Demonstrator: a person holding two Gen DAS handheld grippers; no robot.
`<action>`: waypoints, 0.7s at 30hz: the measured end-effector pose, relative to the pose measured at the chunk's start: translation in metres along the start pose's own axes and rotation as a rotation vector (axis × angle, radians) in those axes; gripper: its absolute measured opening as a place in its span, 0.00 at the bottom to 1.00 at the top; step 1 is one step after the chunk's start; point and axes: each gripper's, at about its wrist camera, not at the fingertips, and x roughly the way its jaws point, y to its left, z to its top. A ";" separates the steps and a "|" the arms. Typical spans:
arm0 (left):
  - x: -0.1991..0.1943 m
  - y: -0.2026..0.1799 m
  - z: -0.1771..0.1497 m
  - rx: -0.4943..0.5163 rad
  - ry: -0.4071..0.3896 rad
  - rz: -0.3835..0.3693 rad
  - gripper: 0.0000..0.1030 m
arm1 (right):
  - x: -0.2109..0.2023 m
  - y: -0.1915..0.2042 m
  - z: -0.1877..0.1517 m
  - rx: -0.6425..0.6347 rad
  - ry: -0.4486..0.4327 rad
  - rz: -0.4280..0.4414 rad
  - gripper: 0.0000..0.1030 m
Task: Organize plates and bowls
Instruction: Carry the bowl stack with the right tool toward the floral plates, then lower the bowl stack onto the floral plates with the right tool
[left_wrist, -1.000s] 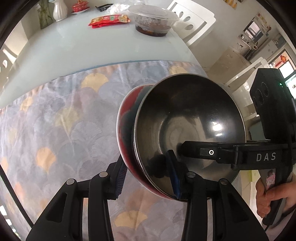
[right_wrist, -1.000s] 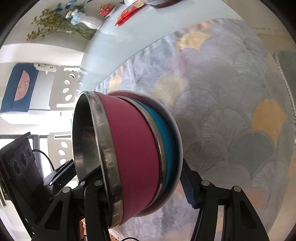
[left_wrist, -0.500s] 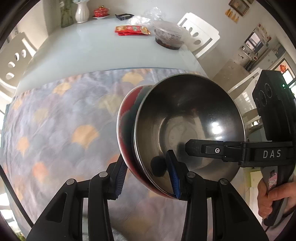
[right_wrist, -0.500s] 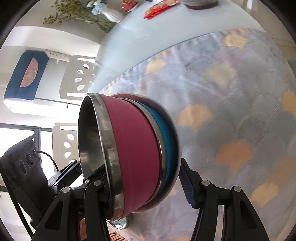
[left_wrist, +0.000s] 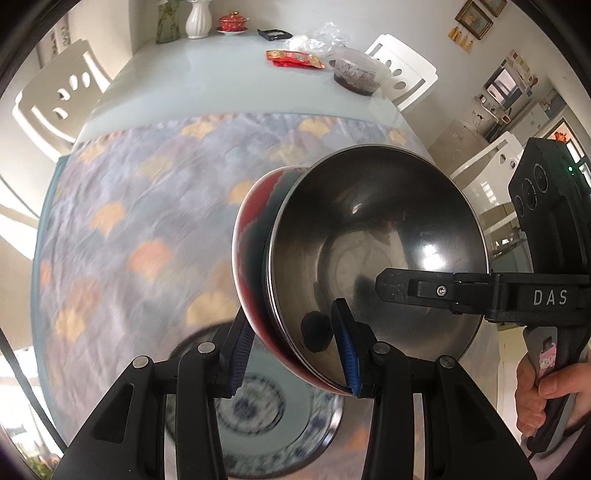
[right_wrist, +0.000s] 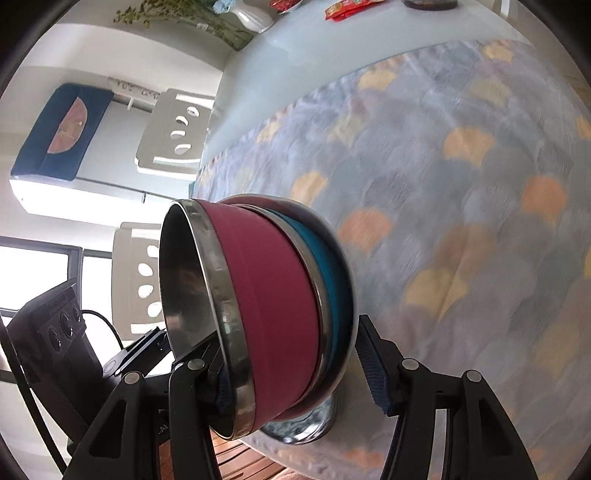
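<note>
Both tools, left (left_wrist: 293, 345) and right (right_wrist: 295, 365), stay clenched on the nested bowls (left_wrist: 369, 254), now lifted above the patterned plate (left_wrist: 258, 410), ready for stacking.

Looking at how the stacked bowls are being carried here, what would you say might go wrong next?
1. The nested bowl stack is tilted nearly on its side, pinched at the rim by both the left gripper and right gripper; a bowl could slide out.
2. A patterned plate lies directly below near the table edge; lowering the stack carelessly may strike it or nudge it off.
</note>
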 end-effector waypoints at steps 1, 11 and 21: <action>-0.004 0.006 -0.007 -0.006 0.002 -0.002 0.37 | 0.003 0.005 -0.005 0.001 0.004 -0.003 0.55; -0.016 0.047 -0.056 -0.052 0.070 -0.012 0.37 | 0.037 0.041 -0.056 -0.015 0.061 -0.043 0.55; -0.014 0.069 -0.093 -0.090 0.112 -0.022 0.37 | 0.058 0.053 -0.088 -0.034 0.087 -0.084 0.55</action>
